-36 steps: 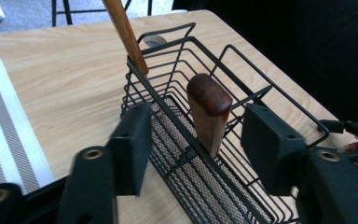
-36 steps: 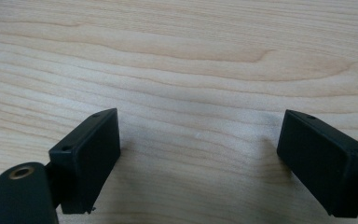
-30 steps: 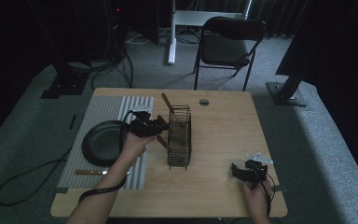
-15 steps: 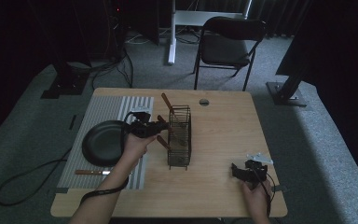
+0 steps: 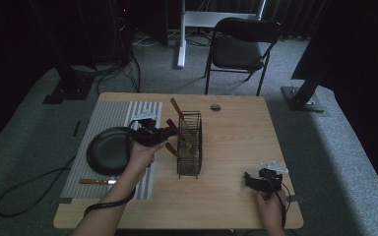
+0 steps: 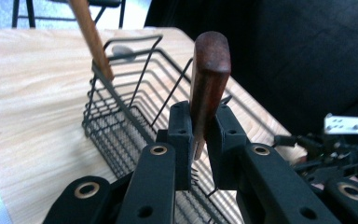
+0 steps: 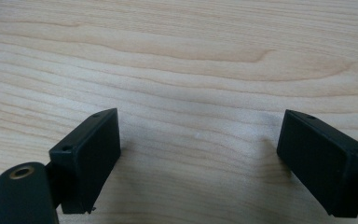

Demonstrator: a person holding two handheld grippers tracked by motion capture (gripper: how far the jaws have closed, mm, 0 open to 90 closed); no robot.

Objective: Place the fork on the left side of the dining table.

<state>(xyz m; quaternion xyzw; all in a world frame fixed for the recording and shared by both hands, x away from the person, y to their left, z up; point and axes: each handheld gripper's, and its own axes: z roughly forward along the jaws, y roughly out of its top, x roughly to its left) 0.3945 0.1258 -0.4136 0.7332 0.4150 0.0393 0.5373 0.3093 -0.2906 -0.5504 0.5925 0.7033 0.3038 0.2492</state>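
wire basket (image 5: pixel 189 145): centre of table (image 5: pixel 236 147), long side running 12 to 6; holds several wooden-handled utensils leaning toward 10 o'clock
held handle (image 6: pixel 208 81): dark wood, upright at basket's near rim, lower end hidden behind the pads
left gripper (image 6: pixel 199 135): jaws just closed, clenched on the held handle
tan handle (image 6: pixel 91 35): leans on basket's far rim, top cut off
right gripper (image 7: pixel 198 154): released, jaws wide over bare wood, at 5 o'clock of basket
black pan (image 5: pixel 107 150): 9 o'clock of basket, on striped mat (image 5: pixel 113 118)
knife (image 5: pixel 98 181): 7 o'clock, blade hard to make out
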